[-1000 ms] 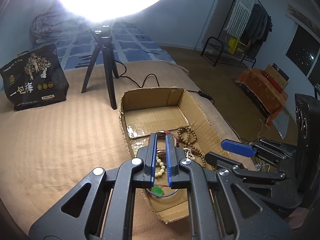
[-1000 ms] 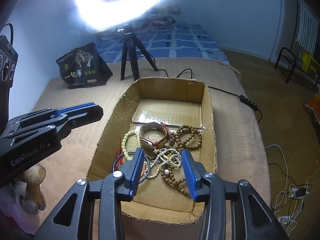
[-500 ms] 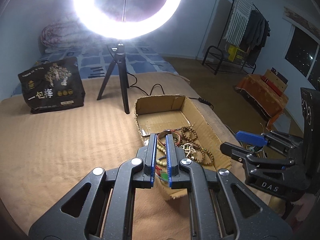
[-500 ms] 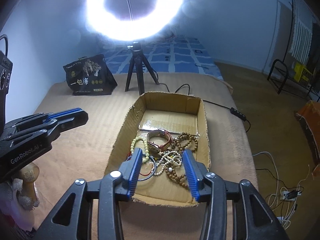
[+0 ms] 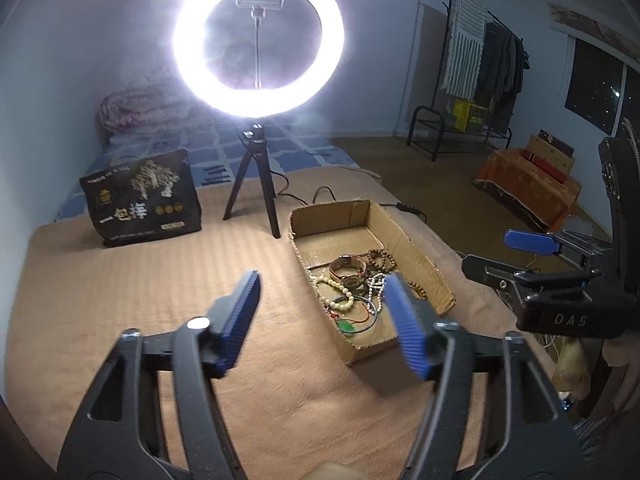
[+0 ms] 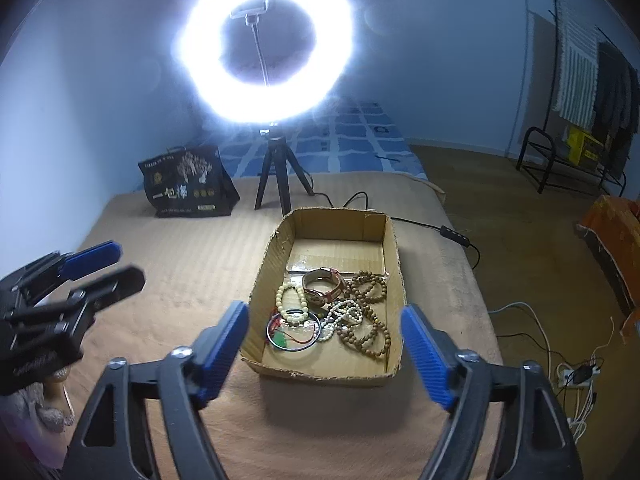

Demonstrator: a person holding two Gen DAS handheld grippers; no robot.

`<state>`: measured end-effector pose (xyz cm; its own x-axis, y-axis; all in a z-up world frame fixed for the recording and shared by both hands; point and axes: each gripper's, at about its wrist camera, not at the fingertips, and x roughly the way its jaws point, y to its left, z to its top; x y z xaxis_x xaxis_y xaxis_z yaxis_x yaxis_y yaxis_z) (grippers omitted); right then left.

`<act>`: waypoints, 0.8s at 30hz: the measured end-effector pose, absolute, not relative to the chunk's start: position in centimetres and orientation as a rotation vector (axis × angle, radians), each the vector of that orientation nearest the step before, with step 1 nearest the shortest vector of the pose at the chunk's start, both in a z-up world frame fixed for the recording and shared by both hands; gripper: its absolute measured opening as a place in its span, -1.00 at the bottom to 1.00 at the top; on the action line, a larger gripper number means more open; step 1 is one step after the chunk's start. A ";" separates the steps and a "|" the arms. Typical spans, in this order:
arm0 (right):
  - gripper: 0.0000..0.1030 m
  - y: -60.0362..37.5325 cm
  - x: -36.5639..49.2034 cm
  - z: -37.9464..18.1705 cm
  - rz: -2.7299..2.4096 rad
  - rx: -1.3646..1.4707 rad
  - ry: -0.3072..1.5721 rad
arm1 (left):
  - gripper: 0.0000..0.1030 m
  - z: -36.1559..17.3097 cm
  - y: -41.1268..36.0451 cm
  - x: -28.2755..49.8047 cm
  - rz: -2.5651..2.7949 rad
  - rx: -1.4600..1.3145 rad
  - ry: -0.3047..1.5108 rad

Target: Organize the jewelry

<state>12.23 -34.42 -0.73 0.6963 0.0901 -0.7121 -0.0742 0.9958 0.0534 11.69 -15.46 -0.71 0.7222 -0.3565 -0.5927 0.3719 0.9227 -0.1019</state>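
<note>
Surface: tan ribbed blanket [image 6: 192, 248] spread over a bed, blue wall behind, wooden floor to the right.
Black bag [image 6: 186, 186]: one, at the far left of the blanket, glossy, printed with a pale tree and characters.
Ring light [image 6: 266, 42]: one, a glowing white circle on a black tripod [image 6: 276, 178] with three legs, just right of the bag.
Cardboard box [image 6: 394, 280]: one, shallow, open-topped, with rough torn edges, lying on the blanket in front of the tripod.
Jewelry [image 6: 332, 312]: all inside the box, in its near half, tangled together; one pale bead bracelet [image 6: 290, 300] at left, one thin dark bangle [image 6: 294, 332] around a green pendant, one watch [image 6: 324, 286] with a reddish strap, one white bead strand, brown wooden bead strands [image 6: 366, 320] at right, their number unclear.
Clothes rack [image 6: 576, 100]: one, far right, black metal, hung with a striped cloth and dark garments.
Left gripper [image 5: 320, 320]: tilted downward above the blanket just left of the box; black arms, ridged blue pads; jaws opening, spread wide, with nothing between them.
Right gripper [image 6: 326, 344]: angled down over the near end of the box, clear of it; same build; jaws opening, very wide, gripping nothing.
</note>
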 end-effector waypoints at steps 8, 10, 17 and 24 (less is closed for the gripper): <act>0.95 -34.2 10.4 0.3 0.047 0.008 0.739 | 0.66 0.2 -15.1 9.0 -0.396 0.071 0.627; 0.96 -34.0 10.2 0.5 0.047 -0.004 0.731 | 0.71 0.3 -15.0 8.3 -0.390 0.084 0.623; 0.99 -33.4 9.9 0.6 0.043 -0.026 0.721 | 0.95 0.5 -14.2 7.4 -0.358 0.084 0.605; 0.99 -33.5 9.9 0.3 0.028 -0.038 0.728 | 0.98 0.8 -13.8 7.3 -0.323 0.062 0.618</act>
